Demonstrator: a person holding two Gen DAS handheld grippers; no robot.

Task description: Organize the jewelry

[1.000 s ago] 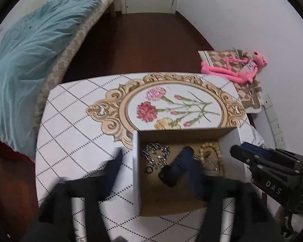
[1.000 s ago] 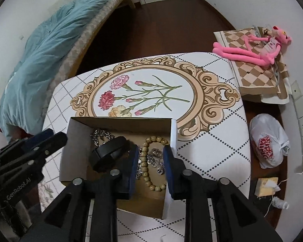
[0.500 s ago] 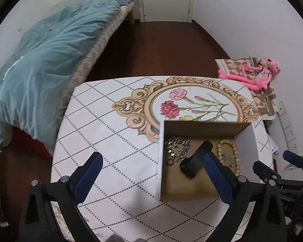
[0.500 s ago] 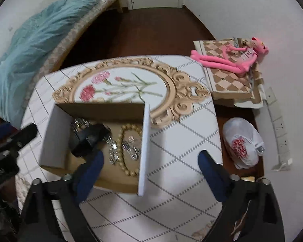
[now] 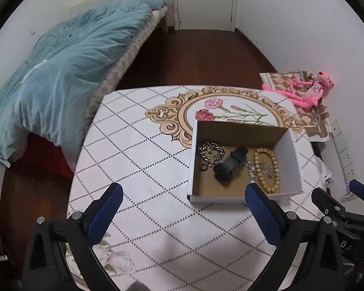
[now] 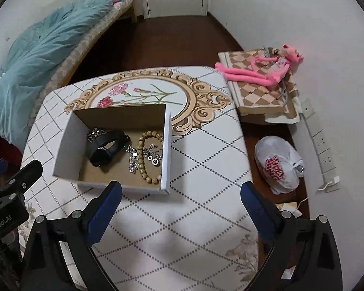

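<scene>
An open cardboard box [image 5: 288,160] [image 6: 166,145] sits on the patterned table. Inside lie a black wristband [image 5: 229,163] [image 6: 104,148], a silver chain [image 5: 210,151] [image 6: 94,132], a wooden bead bracelet [image 5: 268,169] [image 6: 143,157] and small silver charm pieces [image 6: 154,156]. My left gripper [image 5: 183,196] is open and empty, held above the table in front of the box's left corner. My right gripper [image 6: 180,195] is open and empty, above the table in front of the box's right corner.
The table [image 5: 138,160] has a white diamond-pattern cloth with a floral medallion [image 6: 145,92]. A bed with a teal duvet [image 5: 60,68] stands left. A pink plush toy [image 6: 259,70] on a checkered board and a white plastic bag [image 6: 277,163] lie right, by the wall.
Both grippers have pulled back and up out of the box. The right gripper's jaws opened wide. The jewelry stays in the box.
</scene>
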